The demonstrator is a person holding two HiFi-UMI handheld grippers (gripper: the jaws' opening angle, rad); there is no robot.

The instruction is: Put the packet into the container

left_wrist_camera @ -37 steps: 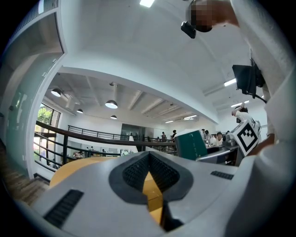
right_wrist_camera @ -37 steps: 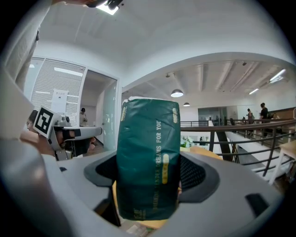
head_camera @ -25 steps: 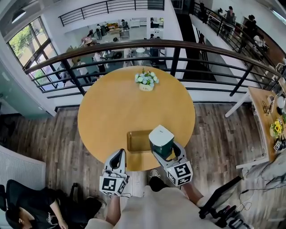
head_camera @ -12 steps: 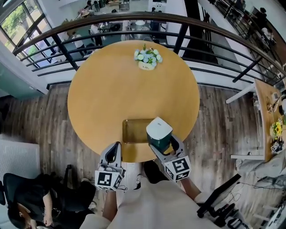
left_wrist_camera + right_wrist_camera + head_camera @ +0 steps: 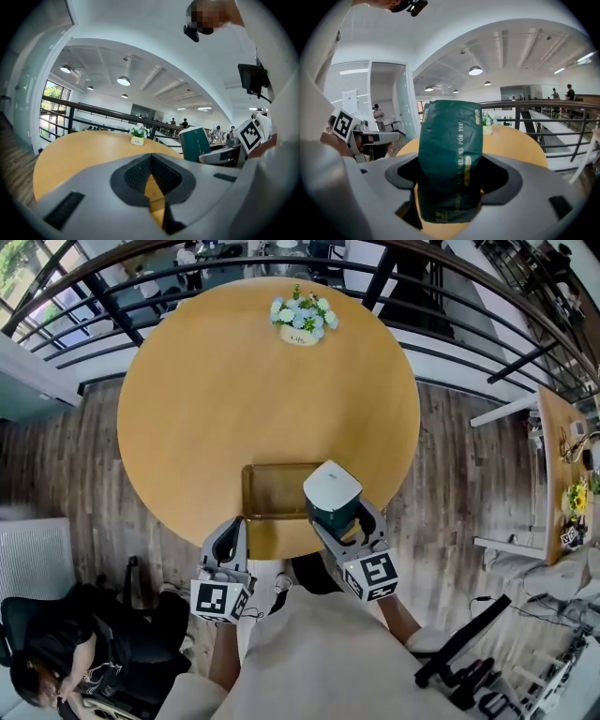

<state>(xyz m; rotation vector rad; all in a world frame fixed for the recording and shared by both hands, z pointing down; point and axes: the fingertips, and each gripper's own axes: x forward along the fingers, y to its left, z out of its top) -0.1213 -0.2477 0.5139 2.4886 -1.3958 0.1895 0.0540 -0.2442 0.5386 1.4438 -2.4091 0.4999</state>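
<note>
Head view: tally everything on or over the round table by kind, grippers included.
packet, green, held in the right gripper: 1
container, brown tray: 1
flower pot: 1
grippers, the left gripper and the right gripper: 2
Total: 5

Round wooden table [image 5: 234,409] bears a flower pot [image 5: 300,319] and shallow container [image 5: 269,493].

The packet [image 5: 333,493] is a dark green pouch with a white top and pale lettering down its face. It stands upright in the jaws of the right gripper [image 5: 349,524], at the right end of the container [image 5: 267,493]. The container is a shallow brown rectangular tray near the round table's [image 5: 234,381] near edge.
</note>
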